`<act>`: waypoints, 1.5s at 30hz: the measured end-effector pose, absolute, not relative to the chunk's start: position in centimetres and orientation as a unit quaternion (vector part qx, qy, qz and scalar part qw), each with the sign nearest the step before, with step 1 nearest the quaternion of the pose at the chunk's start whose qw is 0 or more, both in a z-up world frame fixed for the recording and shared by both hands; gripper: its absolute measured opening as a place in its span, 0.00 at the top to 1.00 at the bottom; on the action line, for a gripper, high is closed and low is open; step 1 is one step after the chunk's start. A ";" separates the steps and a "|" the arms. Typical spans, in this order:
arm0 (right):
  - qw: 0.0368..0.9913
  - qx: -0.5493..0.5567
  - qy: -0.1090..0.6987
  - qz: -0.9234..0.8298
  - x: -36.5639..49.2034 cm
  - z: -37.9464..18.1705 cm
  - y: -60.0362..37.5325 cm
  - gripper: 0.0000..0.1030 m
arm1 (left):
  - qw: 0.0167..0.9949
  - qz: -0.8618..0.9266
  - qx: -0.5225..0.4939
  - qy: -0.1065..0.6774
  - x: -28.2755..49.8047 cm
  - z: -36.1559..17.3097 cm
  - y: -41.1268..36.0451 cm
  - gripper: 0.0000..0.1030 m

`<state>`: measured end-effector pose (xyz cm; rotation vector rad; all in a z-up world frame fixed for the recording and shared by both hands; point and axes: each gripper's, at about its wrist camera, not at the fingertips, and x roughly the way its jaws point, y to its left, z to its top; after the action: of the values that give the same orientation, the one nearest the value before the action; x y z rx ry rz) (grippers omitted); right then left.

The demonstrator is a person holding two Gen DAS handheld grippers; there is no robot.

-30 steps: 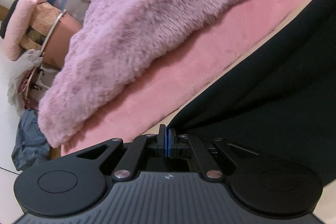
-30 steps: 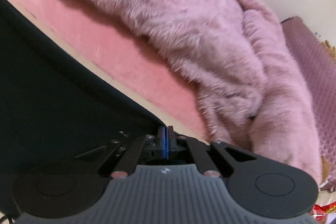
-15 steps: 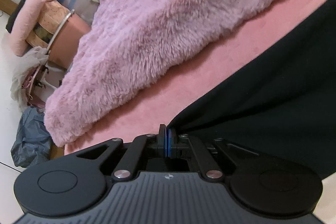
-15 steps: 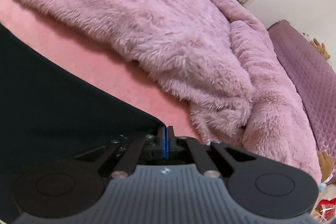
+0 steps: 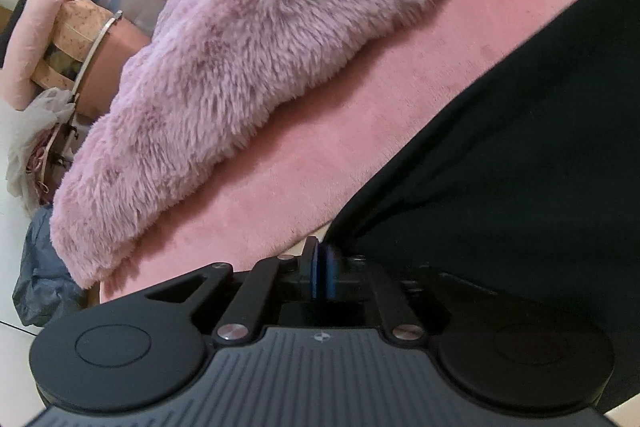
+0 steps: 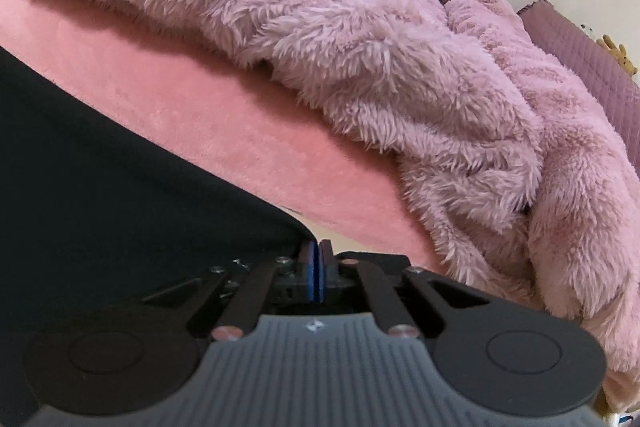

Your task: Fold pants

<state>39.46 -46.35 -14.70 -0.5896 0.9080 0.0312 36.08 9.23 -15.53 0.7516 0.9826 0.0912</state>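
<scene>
Pants (image 5: 520,155), black and plain, hang stretched between the two tools above the near edge of a bed. In the left wrist view the left tool (image 5: 320,267) has its blue pads pressed together on a corner of the cloth, which fans out taut to the right. In the right wrist view the right tool (image 6: 316,267) is likewise clamped on another corner, with the pants (image 6: 100,179) spreading away to the left. The cloth between them looks fairly flat and smooth, with a few pull lines running from each pinched corner.

Judging by this, the work is at an early or middle step: the garment is gripped and spread, but no finished fold can be seen, and how many layers are held I cannot tell. Laying it down, doubling it over and smoothing it appear to remain.

Beyond the pants lies the pink bed sheet (image 5: 360,131), then a fluffy mauve blanket (image 6: 360,27) heaped across the bed. Further off in the left view are a pink cushion (image 5: 44,27) and a dark bag (image 5: 40,287) on the floor.

No brand, label or readable writing shows on the pants or elsewhere.
</scene>
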 end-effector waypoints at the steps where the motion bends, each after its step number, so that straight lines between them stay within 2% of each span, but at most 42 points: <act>1: 0.858 -0.280 0.431 0.010 39.5 -14.6 -46.3 0.96 | 0.817 0.043 0.349 0.458 35.9 -15.3 9.2 0.72; 2: 0.861 -0.274 0.429 0.005 39.3 -14.3 -46.4 0.83 | 0.823 0.043 0.345 0.449 35.5 -14.7 9.1 0.65; 3: 0.867 -0.262 0.423 0.001 39.0 -13.7 -46.4 0.73 | 0.830 0.043 0.341 0.439 35.1 -14.1 8.9 0.54; 4: 0.875 -0.252 0.414 -0.001 38.5 -13.0 -46.5 0.58 | 0.838 0.044 0.337 0.426 34.5 -13.3 8.7 0.52; 5: 0.882 -0.243 0.403 -0.008 37.8 -12.3 -46.5 0.56 | 0.847 0.044 0.330 0.413 33.8 -12.5 8.3 0.52; 9: 0.909 -0.150 0.389 0.001 34.0 -9.3 -45.7 0.57 | 0.881 -0.002 0.246 0.403 30.9 -10.2 6.5 0.53; 14: 0.915 -0.008 0.401 0.047 27.8 -9.0 -42.0 0.57 | 0.890 -0.057 0.168 0.420 28.3 -11.1 4.6 0.72; 18: 0.911 0.027 0.408 0.057 24.0 -10.7 -38.7 0.57 | 0.884 -0.086 0.141 0.438 26.7 -12.6 3.4 0.77; 19: 0.909 0.029 0.412 0.060 23.3 -11.2 -38.0 0.57 | 0.881 -0.085 0.140 0.445 26.5 -13.1 3.3 0.82; 23: 0.907 -0.015 0.418 0.056 21.2 -12.9 -35.8 0.56 | 0.882 -0.070 0.142 0.445 25.3 -13.6 2.8 0.86; 25: 0.905 -0.046 0.420 0.059 20.6 -13.3 -35.1 0.57 | 0.876 -0.074 0.141 0.455 24.7 -13.5 2.5 0.98; 26: 0.902 -0.052 0.423 0.060 20.5 -13.3 -35.3 0.57 | 0.874 -0.075 0.146 0.458 24.2 -13.4 2.3 0.99; 32: 0.888 -0.084 0.450 0.051 17.9 -13.3 -37.5 0.57 | 0.868 -0.087 0.131 0.471 20.4 -13.6 1.2 1.00; 35: 0.882 -0.055 0.467 0.040 16.8 -13.3 -39.6 0.58 | 0.875 -0.088 0.116 0.462 18.7 -13.3 1.2 1.00; 36: 0.882 -0.053 0.467 0.040 16.5 -13.2 -40.0 0.58 | 0.877 -0.087 0.107 0.461 18.4 -13.1 1.6 0.97; 38: 0.881 -0.050 0.468 0.041 16.3 -12.8 -40.3 0.66 | 0.885 -0.079 0.092 0.449 17.5 -12.3 2.6 0.87; 41: 0.893 -0.030 0.447 0.047 16.3 -11.2 -39.8 0.66 | 0.903 -0.046 0.084 0.418 16.0 -10.9 4.6 0.75; 42: 0.897 -0.024 0.439 0.052 16.3 -10.7 -39.3 0.65 | 0.910 -0.032 0.080 0.406 15.5 -10.5 5.5 0.60; 43: 0.901 -0.019 0.430 0.060 16.5 -10.3 -38.6 0.64 | 0.913 -0.018 0.082 0.400 15.0 -10.3 6.4 0.50; 45: 0.904 -0.019 0.422 0.073 17.2 -10.1 -37.1 0.61 | 0.915 0.021 0.083 0.394 14.6 -10.2 8.3 0.45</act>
<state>17.20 -37.12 -10.09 -0.0400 0.8715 0.1507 14.59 8.30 -10.17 0.1716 0.8118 0.0428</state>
